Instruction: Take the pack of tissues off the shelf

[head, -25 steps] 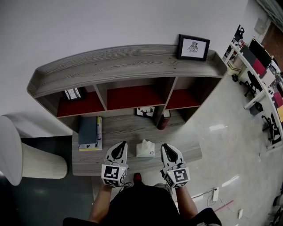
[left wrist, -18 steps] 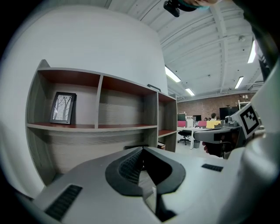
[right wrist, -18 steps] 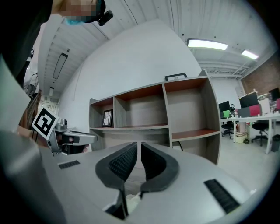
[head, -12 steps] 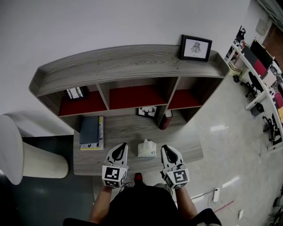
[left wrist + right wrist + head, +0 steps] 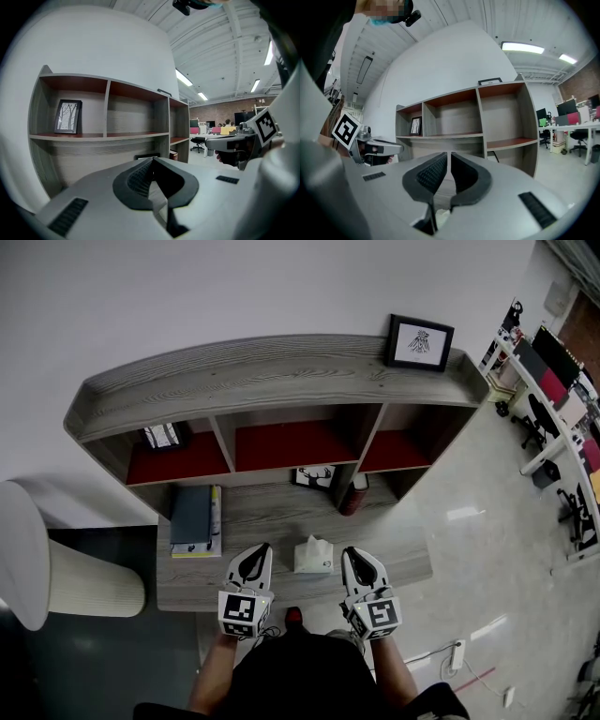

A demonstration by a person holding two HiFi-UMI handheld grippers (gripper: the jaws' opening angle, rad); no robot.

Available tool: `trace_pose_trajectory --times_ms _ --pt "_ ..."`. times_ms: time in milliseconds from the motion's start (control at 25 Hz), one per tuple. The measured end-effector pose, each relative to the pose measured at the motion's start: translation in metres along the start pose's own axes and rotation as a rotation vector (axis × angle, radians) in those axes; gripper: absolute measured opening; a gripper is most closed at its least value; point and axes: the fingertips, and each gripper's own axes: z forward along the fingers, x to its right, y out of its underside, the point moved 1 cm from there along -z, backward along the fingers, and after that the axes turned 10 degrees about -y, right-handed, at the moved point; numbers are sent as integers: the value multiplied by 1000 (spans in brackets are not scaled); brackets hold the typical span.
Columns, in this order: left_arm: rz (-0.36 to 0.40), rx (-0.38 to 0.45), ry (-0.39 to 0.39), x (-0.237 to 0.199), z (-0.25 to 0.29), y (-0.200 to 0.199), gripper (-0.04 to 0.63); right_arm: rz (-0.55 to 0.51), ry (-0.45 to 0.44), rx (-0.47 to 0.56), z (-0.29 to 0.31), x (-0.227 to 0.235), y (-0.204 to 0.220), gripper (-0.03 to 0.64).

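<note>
**Grey shelf, white wall: tissues on the low board, both grippers shut**

White wall at the back, with a grey wood shelf (image 5: 281, 381) up against it. Three boxes in a row inside, each with a red floor. Up on top, at the right end, a black-framed picture (image 5: 419, 341). In the left box, a small framed photo (image 5: 161, 436).

Lower down, a wide grey board (image 5: 267, 521) sticking out to the front. On it at the left, a stack of books (image 5: 194, 519). At the back, a leaning deer picture (image 5: 316, 476), and just beside it a dark red thing (image 5: 352, 495), too small to name.

Near the front edge of that board, the pack of tissues (image 5: 313, 556): white, with one tissue poking up. Right between the left gripper (image 5: 253, 551) and the right gripper (image 5: 355, 554), near both, touching neither.

Left gripper: jaws pressed together at the tips, nothing held. Right gripper: jaws closed down to a thin slit, nothing in it. Both pointed at the shelf.

Off to the left, on the floor, a big white round thing (image 5: 56, 568). Far off to the right, desks and chairs (image 5: 553, 381).
</note>
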Motion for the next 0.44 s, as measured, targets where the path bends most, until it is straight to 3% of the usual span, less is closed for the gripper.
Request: trace_pose_trajectory --times_ms 440 --pt "-6 -9 9 -3 -1 6 6 -4 4 -2 2 -5 0 48"
